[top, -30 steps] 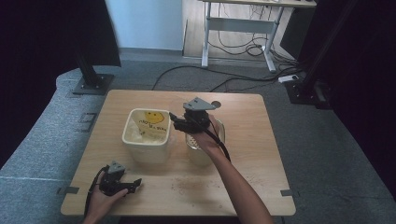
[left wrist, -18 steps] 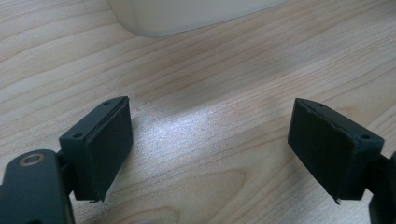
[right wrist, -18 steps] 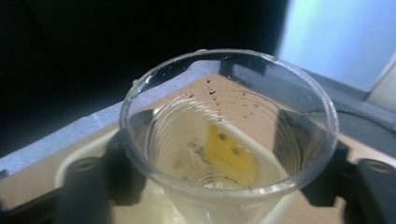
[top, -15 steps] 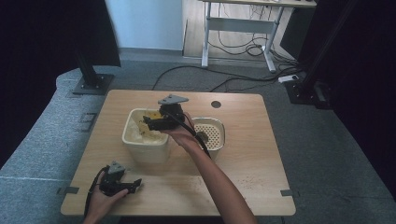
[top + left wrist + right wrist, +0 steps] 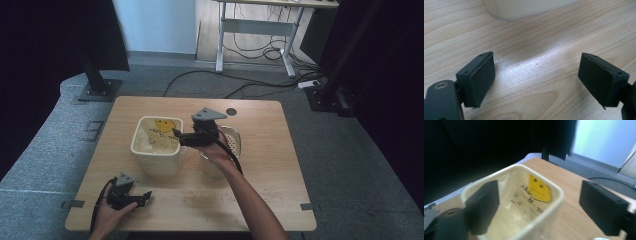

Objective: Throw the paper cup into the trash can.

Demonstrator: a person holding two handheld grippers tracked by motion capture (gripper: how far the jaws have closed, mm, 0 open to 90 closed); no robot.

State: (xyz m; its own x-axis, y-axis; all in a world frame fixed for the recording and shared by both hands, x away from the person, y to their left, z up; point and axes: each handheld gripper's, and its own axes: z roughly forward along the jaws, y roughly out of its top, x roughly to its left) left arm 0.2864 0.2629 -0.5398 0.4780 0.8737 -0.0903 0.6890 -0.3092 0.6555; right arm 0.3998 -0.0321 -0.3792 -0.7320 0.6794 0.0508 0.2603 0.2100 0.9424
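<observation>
A cream square bin (image 5: 150,159) stands mid-table, with a clear bag bearing a yellow smiley label (image 5: 162,125) inside it. My right gripper (image 5: 179,137) hovers at the bin's right rim, pointing left, and is open with nothing between its pads. In the right gripper view the bin (image 5: 524,195) and the label (image 5: 539,188) lie between and beyond my right gripper (image 5: 541,207). My left gripper (image 5: 142,198) rests on the table near the front left edge. In the left gripper view it (image 5: 536,80) is open over bare wood, with the bin's base (image 5: 529,7) ahead.
A pale perforated cup-like container (image 5: 234,142) stands just right of the bin, partly behind the right hand. A dark round hole (image 5: 231,112) marks the wooden table (image 5: 270,170) near its far edge. Cables and desk legs lie on the floor beyond.
The right gripper swung left from above the perforated container to over the bin, then drew back a little to the bin's right rim. The left gripper stayed put.
</observation>
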